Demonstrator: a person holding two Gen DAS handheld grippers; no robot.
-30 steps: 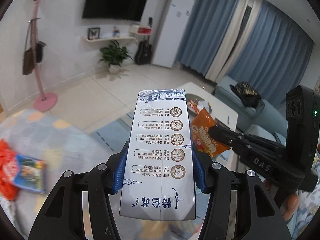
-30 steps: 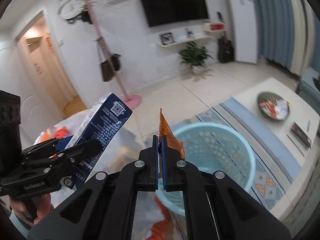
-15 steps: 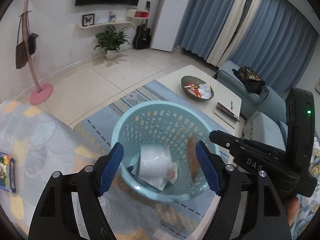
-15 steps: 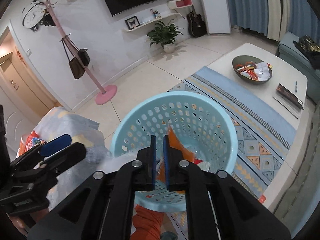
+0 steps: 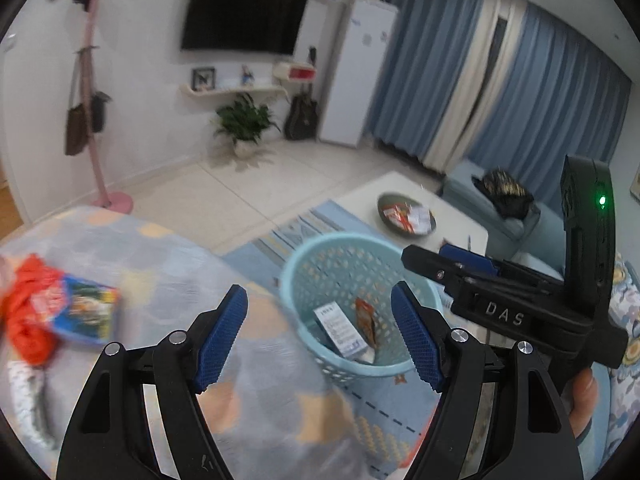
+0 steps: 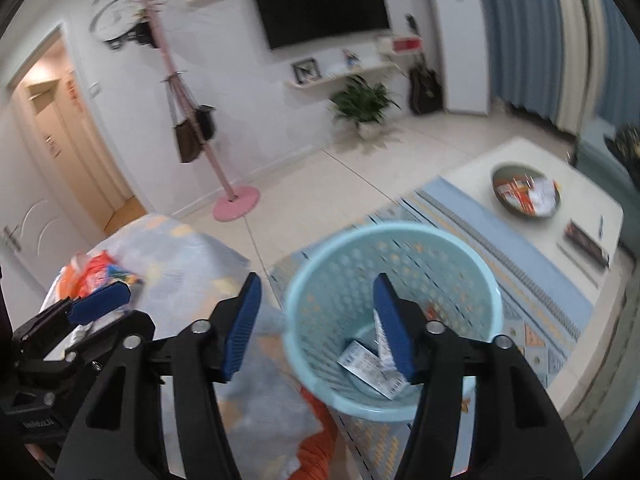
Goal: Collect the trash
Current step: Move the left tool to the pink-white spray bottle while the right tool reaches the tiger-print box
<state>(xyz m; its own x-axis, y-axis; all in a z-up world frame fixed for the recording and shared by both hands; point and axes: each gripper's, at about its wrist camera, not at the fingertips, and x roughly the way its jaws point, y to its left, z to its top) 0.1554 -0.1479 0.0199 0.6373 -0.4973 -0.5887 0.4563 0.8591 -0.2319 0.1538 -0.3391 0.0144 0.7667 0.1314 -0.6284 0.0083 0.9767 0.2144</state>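
On the far left of my view an orange bag and a colourful snack packet lie blurred on the patterned cover of what looks like a bed or sofa. My left hand-held gripper hangs above the edge of that cover with its blue pads spread wide and nothing between them. Just right of it the pale blue perforated basket stands on the patterned rug, and inside it lie a white milk carton and an orange wrapper, side by side near the bottom. My right hand-held gripper is likewise released and bare, its right pad over the basket's mouth. Beyond the basket, further right, the low white desk carries a dark bowl of small packets and a flat dark book-like thing. A blue sofa with a dark bag on it sits at the far right.
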